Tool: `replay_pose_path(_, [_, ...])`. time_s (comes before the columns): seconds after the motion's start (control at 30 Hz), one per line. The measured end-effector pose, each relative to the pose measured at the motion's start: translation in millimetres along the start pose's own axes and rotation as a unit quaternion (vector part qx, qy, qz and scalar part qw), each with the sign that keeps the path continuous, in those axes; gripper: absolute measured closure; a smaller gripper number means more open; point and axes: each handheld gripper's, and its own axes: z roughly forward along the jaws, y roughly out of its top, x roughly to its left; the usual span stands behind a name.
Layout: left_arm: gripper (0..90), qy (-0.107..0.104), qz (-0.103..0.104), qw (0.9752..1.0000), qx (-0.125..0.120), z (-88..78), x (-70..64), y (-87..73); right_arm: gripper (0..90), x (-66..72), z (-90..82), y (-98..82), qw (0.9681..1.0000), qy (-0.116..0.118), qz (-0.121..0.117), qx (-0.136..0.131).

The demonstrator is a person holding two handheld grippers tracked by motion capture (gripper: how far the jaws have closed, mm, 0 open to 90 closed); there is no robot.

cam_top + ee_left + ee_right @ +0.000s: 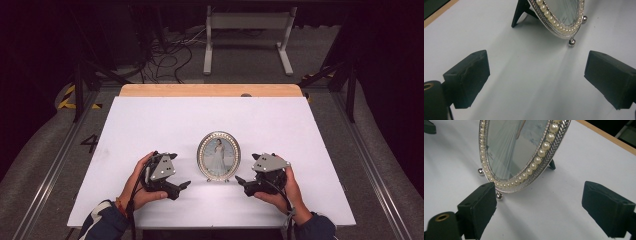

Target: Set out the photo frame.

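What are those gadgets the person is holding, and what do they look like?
Two hand-held grippers. Each, left gripper and right gripper, has a black body topped by a grey three-cornered plate, two blocky black jaws with padded faces, and a black cable trailing back. The person wears dark blue sleeves with light patches and an orange band on the left wrist.

bright white table [150, 125] lit from above, dark surroundings, soft shadows (close views slightly blurred)

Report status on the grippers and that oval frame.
Left gripper open, right gripper open, both empty. Oval photo frame upright between them, untouched. Nothing in the way.
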Motion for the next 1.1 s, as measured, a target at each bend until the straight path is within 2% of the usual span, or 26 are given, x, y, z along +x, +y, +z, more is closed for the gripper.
replay_pose_path(0.6, [6.7,0.025,-0.031,0.9992,0.005,-28.1,6.8,-30.7,12.7,-12.1,-16.1,-23.0,0.9997,-0.019,0.015,0.008])
replay_pose_path(1.1, [6.7,0.035,-0.042,0.9984,0.011,-37.0,12.4,-44.3,12.3,-21.9,-28.7,-39.5,0.9988,-0.04,0.025,0.01])
